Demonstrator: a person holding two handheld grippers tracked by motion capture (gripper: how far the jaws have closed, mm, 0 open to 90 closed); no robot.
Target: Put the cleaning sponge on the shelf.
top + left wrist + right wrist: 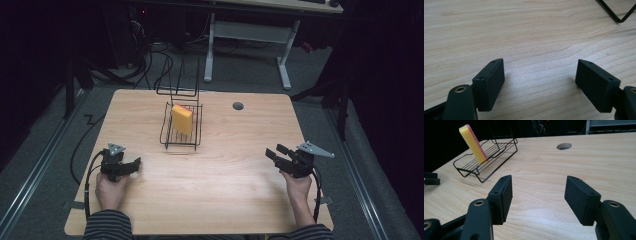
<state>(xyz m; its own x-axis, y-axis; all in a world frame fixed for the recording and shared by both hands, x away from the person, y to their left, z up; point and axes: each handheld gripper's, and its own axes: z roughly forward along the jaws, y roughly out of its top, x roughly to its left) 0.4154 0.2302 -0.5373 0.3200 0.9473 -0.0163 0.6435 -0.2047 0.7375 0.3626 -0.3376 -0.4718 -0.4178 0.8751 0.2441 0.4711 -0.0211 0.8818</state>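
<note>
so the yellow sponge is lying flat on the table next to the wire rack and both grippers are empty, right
Not quite. The yellow sponge is not flat on the table: it stands tilted inside the wire rack, leaning against its bars, as the right gripper view shows most clearly. The rest holds: the left gripper and the right gripper are both open with nothing between their jaws.

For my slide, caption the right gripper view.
Open right gripper above the table, facing a yellow sponge leaning in a wire rack.
</note>
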